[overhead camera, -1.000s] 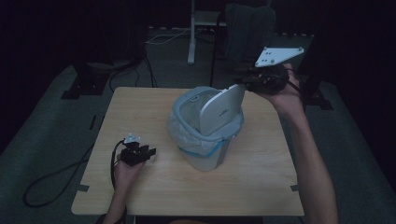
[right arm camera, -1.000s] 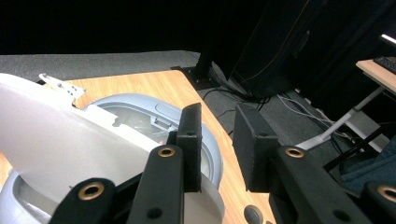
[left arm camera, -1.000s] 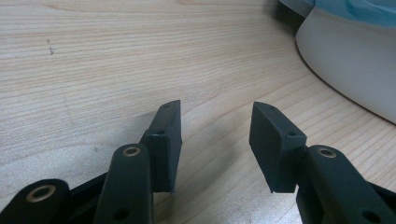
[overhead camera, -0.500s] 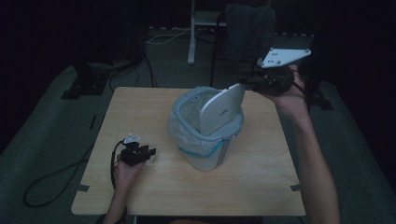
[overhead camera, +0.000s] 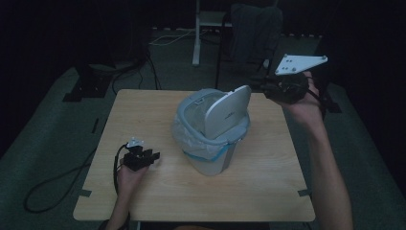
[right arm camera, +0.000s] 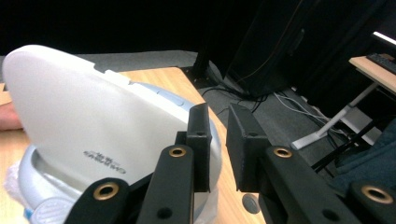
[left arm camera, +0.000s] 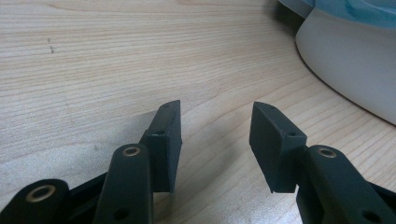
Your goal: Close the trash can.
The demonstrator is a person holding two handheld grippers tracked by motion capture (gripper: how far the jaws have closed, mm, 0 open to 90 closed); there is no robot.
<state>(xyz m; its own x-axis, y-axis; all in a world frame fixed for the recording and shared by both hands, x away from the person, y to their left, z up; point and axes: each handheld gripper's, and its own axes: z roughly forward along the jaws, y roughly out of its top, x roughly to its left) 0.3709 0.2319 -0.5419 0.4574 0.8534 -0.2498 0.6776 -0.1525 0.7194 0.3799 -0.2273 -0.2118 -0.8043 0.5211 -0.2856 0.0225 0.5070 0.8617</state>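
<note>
A dark room is surrounding a pale wooden table (overhead camera: 268,182), with cables trailing over the grey floor (overhead camera: 43,143) on its left. Nearest the person, the left tool (overhead camera: 154,155) is resting low on the table at its left side, its jaws standing spread with nothing but bare wood between them. Just beyond it, in the middle of the table, a bin (overhead camera: 210,158) is standing upright, lined with a bag (overhead camera: 184,136) and ringed by a blue-grey rim. Its white swing lid (overhead camera: 225,112) is tilting up on edge, leaning toward the right. Farther back, at the table's far right corner, the right tool (overhead camera: 253,85) is hovering in the air just beside the lid's upper edge. Its jaws have just been closing and are standing nearly together, a narrow gap showing between them and nothing held. Behind the table a chair (overhead camera: 253,28) is standing in shadow.
</note>
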